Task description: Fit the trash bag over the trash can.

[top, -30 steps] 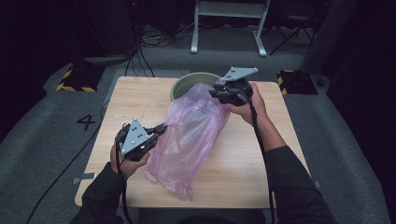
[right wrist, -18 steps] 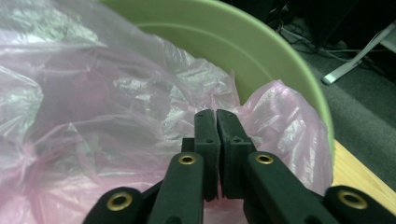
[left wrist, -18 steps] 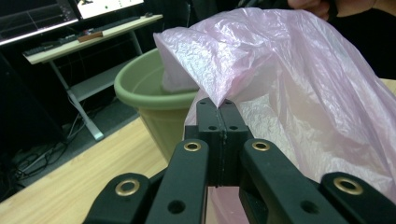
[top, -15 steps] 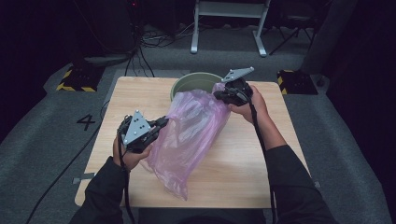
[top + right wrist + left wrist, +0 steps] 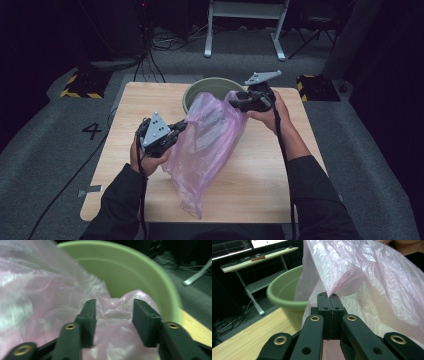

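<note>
Left gripper (image 5: pixel 176 128) has its jaws pressed together on a fold of the thin, translucent pink plastic bag (image 5: pixel 210 145), pinching the film at the bag's left edge, apparently to anchor that side. Right gripper (image 5: pixel 235 101) stands at the far right of the bag's mouth with its jaws spread; they have just been opening, and bunched film lies between the pads without being pressed. Lifted off the light wooden table (image 5: pixel 125 115), the bag hangs between the two grippers, its tail trailing toward the near edge. Its mouth sits just beside the round green plastic basin (image 5: pixel 200 87), probably so it can be spread over the rim
</note>
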Motion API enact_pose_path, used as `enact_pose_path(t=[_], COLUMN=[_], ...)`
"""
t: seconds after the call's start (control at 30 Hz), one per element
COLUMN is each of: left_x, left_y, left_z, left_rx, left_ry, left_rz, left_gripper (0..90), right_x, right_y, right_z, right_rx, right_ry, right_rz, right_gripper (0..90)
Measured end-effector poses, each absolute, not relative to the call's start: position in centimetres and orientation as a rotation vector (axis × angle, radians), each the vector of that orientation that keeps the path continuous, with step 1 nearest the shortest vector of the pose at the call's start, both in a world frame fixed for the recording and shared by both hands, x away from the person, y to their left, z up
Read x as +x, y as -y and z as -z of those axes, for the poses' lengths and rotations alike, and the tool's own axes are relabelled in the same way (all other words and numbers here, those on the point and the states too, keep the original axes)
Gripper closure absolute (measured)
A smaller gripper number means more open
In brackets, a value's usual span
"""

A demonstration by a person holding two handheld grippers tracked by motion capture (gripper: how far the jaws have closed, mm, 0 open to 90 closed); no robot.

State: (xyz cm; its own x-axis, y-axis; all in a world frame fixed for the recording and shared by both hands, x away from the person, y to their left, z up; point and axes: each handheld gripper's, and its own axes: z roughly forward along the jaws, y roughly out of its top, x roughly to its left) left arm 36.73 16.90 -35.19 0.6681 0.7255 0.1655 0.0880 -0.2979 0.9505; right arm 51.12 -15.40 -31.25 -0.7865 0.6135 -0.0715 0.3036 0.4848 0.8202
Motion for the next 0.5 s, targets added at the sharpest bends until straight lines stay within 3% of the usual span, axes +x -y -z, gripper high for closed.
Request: enact_pose_path(t=[0.23,0.5], left_x=[36.6,37.0], left_y=[-18.0,-17.5], left_z=[35.5,35.4], left_rx=[1.789,1.807], left_ry=[-0.682,-0.681], left_rz=[-0.723,-0.723], left_gripper=[89.8,89.8], right_x=[49.7,46.5], right_y=[18.2,18.1], right_z=[29.7,29.0], right_rx=[0.772,0.560], right_ry=[-2.290,-2.371], right_rz=[-1.361,-1.476], right_gripper=[39.7,30.5])
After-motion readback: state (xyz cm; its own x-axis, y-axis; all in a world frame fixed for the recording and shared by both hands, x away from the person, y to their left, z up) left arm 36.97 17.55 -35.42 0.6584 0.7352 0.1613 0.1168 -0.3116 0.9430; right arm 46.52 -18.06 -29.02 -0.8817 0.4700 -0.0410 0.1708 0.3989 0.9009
